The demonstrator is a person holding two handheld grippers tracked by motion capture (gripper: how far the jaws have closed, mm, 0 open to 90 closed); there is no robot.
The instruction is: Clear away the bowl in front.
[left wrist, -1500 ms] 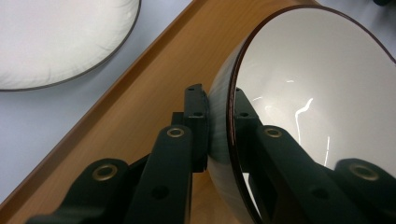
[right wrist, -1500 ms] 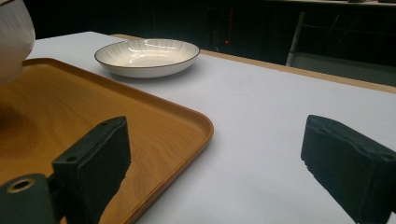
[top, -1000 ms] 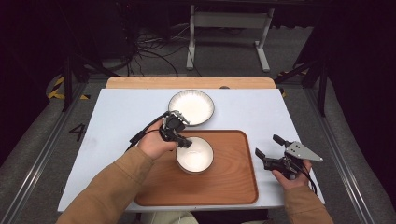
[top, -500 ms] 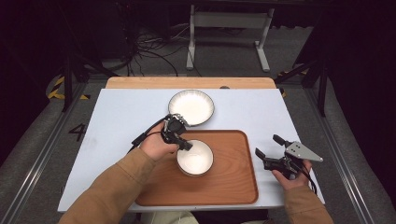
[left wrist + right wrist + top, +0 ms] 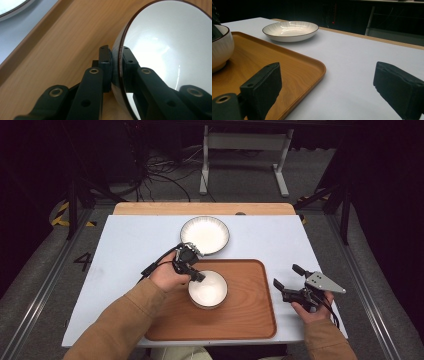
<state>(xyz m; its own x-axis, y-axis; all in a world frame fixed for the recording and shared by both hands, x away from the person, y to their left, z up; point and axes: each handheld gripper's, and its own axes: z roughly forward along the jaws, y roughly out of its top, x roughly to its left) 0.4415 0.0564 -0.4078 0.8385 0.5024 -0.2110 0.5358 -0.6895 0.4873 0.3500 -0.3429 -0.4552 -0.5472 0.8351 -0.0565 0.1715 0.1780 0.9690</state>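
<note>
A white bowl (image 5: 209, 289) with a dark rim sits on the left half of the wooden tray (image 5: 250, 315). My left gripper (image 5: 196, 275) is shut on the bowl's left rim, one jaw inside and one outside. In the left gripper view the jaws pinch the bowl (image 5: 170, 45) wall at the gripper (image 5: 116, 60) tips, over the tray (image 5: 62, 37). My right gripper (image 5: 286, 275) stands open just right of the tray with nothing between its jaws. The right gripper view shows the gripper (image 5: 329, 82) low over the white tabletop, with the bowl (image 5: 219, 47) at far left.
A shallow white plate (image 5: 205, 235) with a dark rim lies on the white tabletop just behind the tray, also seen as the plate (image 5: 290, 30) beyond the tray (image 5: 274, 55). A wooden strip edges the table's far side. Cables and a metal stand are on the floor beyond.
My left gripper and the bowl have shifted slightly toward the near side of the tray. The right gripper has stayed where it was.
</note>
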